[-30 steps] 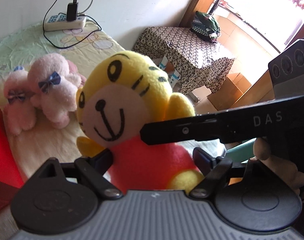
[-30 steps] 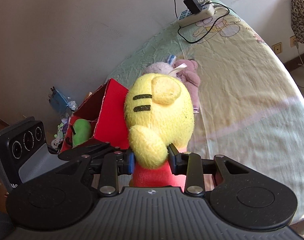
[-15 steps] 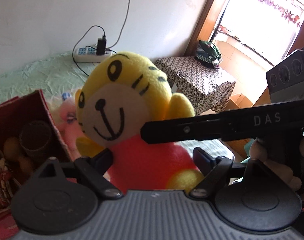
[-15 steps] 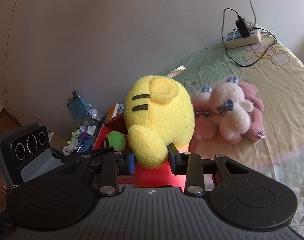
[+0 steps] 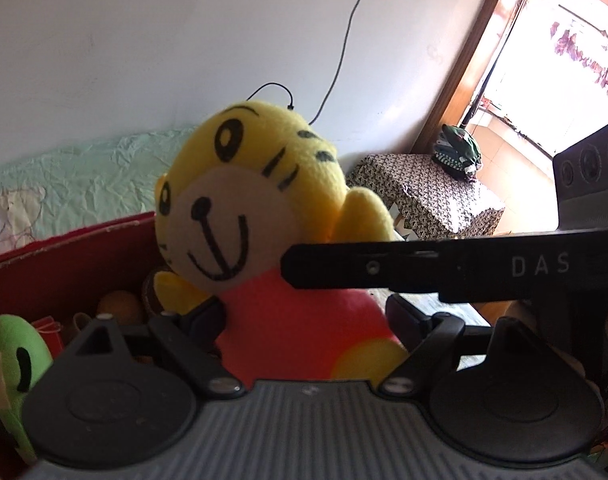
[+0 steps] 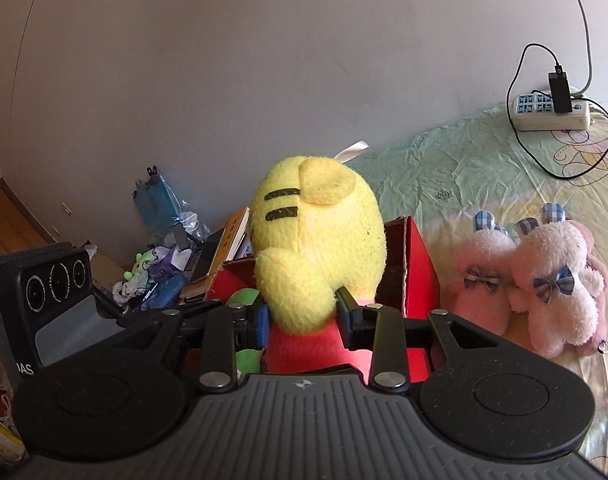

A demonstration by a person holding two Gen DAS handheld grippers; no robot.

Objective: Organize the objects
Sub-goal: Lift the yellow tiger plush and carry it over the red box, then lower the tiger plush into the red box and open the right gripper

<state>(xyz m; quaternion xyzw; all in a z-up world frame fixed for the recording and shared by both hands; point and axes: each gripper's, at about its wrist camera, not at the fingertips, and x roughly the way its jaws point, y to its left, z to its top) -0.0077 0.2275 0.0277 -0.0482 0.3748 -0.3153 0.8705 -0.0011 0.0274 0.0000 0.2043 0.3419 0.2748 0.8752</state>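
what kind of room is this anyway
Most likely a bedroom in a home: a bed with a cartoon-print sheet, pink plush bunnies lying on it, and a power strip with a charger by the wall. A cloth-covered side table stands near a sunlit doorway.

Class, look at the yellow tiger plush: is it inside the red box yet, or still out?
Still out. Both grippers clamp the yellow tiger plush above the red box, its head clear of the rim.

Black tongs (image 6: 302, 316), silver screws, white "DAS" marking.
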